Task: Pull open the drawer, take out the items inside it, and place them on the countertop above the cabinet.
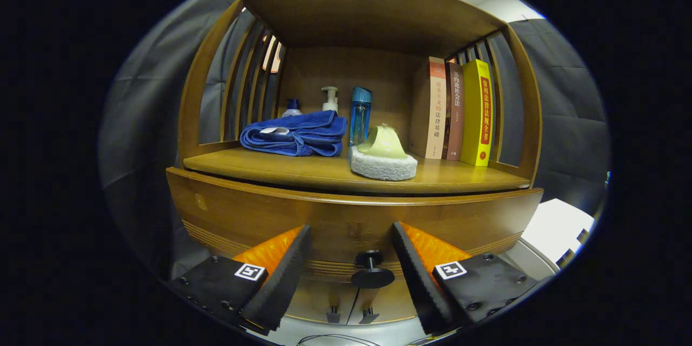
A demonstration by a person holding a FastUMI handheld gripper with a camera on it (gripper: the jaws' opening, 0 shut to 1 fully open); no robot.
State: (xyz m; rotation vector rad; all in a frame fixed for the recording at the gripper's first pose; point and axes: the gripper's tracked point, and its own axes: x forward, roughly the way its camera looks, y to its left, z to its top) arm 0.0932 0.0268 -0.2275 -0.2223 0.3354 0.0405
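Your tool (351,281) is spread wide, the drawer (346,221) knob (372,270) between its fingers, untouched. On the tabletop (303,170): towel (294,132) left, sponge (383,159) at the front edge, books (457,111) with Chinese spines right.

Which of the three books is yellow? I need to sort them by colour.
The yellow book, outermost in the row and farthest from the blue bottle; the gripper is open around the drawer knob.
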